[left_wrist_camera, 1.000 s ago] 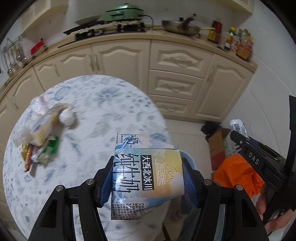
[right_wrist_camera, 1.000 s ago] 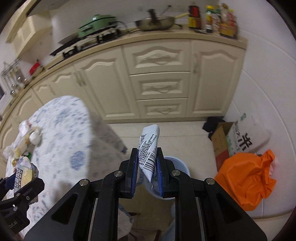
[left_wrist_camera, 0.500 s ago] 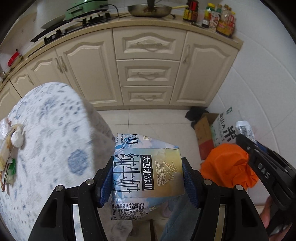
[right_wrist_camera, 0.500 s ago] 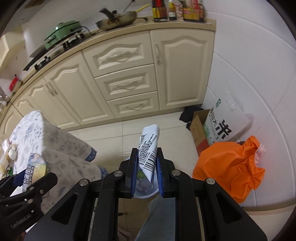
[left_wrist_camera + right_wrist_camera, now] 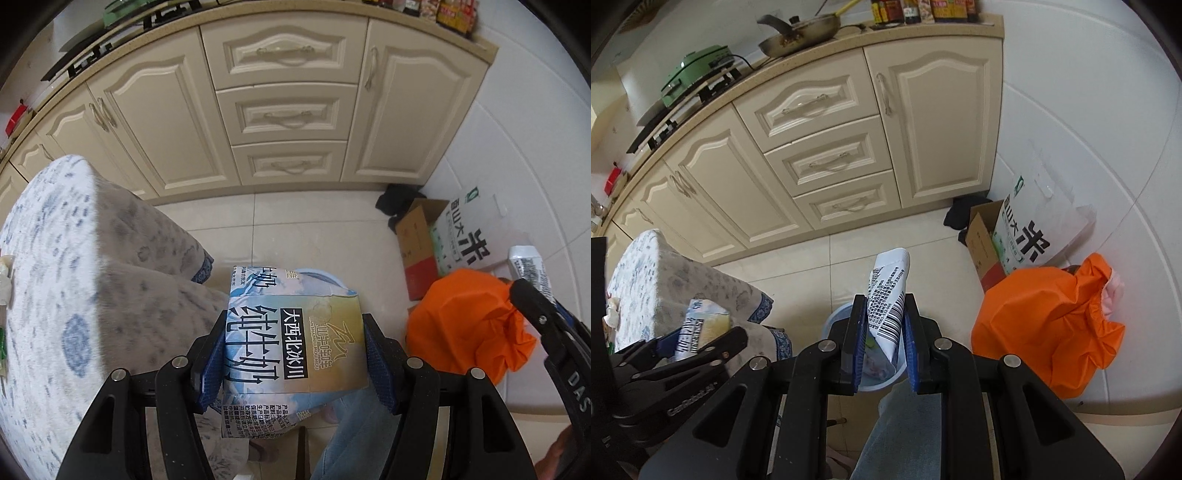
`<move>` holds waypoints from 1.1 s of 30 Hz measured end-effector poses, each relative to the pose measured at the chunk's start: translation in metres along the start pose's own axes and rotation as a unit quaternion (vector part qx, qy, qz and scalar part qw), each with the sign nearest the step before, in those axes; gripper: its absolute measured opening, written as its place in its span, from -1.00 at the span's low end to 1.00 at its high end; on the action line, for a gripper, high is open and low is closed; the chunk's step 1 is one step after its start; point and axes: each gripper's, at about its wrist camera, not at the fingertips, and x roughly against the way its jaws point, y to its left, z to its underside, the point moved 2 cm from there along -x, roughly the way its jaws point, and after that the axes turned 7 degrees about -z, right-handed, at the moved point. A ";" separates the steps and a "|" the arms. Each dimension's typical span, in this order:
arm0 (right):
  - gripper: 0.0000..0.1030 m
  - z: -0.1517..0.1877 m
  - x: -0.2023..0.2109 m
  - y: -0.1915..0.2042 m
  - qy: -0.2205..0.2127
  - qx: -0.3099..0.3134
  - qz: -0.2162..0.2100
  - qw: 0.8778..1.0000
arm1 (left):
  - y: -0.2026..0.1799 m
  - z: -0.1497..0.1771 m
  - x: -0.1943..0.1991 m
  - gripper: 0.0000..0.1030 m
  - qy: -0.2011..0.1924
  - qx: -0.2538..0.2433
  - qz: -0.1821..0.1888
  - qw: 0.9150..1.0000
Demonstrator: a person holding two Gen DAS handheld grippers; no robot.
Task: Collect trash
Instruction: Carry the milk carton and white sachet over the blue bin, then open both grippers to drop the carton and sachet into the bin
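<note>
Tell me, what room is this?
Most likely a home kitchen: cream cabinets run under a counter holding a frying pan, a green electric cooker and sauce bottles.

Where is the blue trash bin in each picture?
Left wrist view: only the rim of the blue bin peeks out just above the milk carton in the left gripper.
Right wrist view: the bin sits low centre, behind the right gripper.
Shared landmark: the orange bag, right of the bin.
</note>
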 end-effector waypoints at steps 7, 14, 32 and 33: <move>-0.63 0.002 -0.010 -0.009 0.013 -0.001 0.001 1.000 | -0.013 -0.010 -0.023 0.20 0.012 -0.003 -0.005 1.000; -0.63 0.006 -0.020 -0.014 0.025 -0.013 0.001 1.000 | -0.022 -0.019 -0.043 0.21 0.024 -0.003 -0.011 1.000; -0.61 0.011 -0.051 0.005 0.066 0.009 -0.001 0.998 | 0.009 -0.018 -0.077 0.81 0.073 0.027 -0.025 0.997; -0.60 0.010 -0.053 0.010 0.067 0.014 -0.005 0.998 | 0.008 -0.016 -0.076 0.81 0.073 0.023 -0.019 0.997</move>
